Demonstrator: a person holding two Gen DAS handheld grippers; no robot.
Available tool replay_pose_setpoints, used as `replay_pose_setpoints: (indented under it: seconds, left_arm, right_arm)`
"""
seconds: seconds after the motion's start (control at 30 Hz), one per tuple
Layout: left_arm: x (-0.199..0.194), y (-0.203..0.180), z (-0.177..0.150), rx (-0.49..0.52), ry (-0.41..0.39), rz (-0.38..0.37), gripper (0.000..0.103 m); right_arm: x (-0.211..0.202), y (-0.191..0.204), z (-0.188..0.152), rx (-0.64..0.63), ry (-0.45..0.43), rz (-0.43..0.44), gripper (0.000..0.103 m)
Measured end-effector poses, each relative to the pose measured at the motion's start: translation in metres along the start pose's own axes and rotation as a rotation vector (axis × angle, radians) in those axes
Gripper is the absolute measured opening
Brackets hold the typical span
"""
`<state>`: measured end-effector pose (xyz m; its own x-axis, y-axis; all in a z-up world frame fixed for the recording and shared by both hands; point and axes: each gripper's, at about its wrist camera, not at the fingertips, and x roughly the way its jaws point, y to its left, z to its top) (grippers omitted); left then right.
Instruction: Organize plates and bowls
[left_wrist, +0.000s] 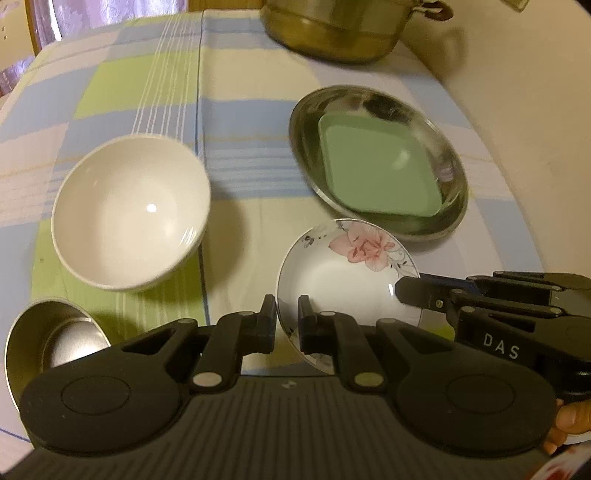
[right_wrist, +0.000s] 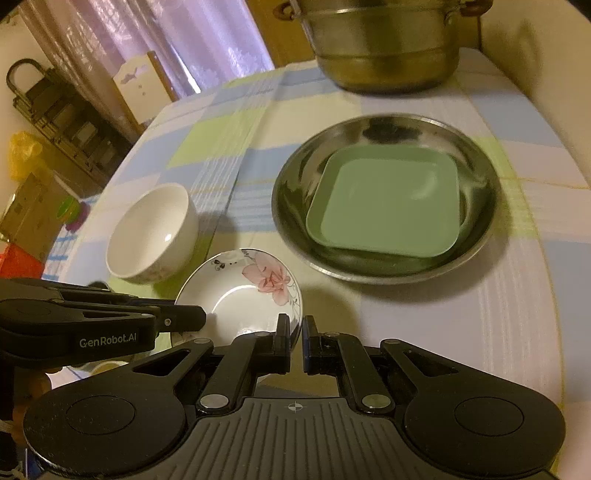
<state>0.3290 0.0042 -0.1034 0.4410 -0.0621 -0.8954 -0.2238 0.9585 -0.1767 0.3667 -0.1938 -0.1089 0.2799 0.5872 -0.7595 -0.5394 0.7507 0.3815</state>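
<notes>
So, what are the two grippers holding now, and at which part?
Both hold the flowered saucer by its rim: the left gripper at one edge, the right gripper at the opposite edge.

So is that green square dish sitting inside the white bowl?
No, the green square dish lies in the steel plate; the white bowl stands apart.

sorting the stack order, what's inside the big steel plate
A green square dish lies inside the steel plate, toward its near side. The plate's bare far part shows only reflections. Whatever might be under the green dish is covered.
</notes>
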Motion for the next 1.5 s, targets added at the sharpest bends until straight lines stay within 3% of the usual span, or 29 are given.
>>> replay_pose_setpoints:
  seconds: [0.7, 1.5]
  left_arm:
    - [0.020, -0.047, 0.063, 0.097, -0.102, -0.059, 0.010]
    - [0.080, -0.058, 0.103, 0.092, -0.051, -0.070, 0.010]
  right_arm:
    - [-0.026, -0.041, 0.045, 0.066, -0.111, -0.097, 0.006]
    - [0.023, -0.086, 0.073, 0.149, -0.080, -0.166, 0.006]
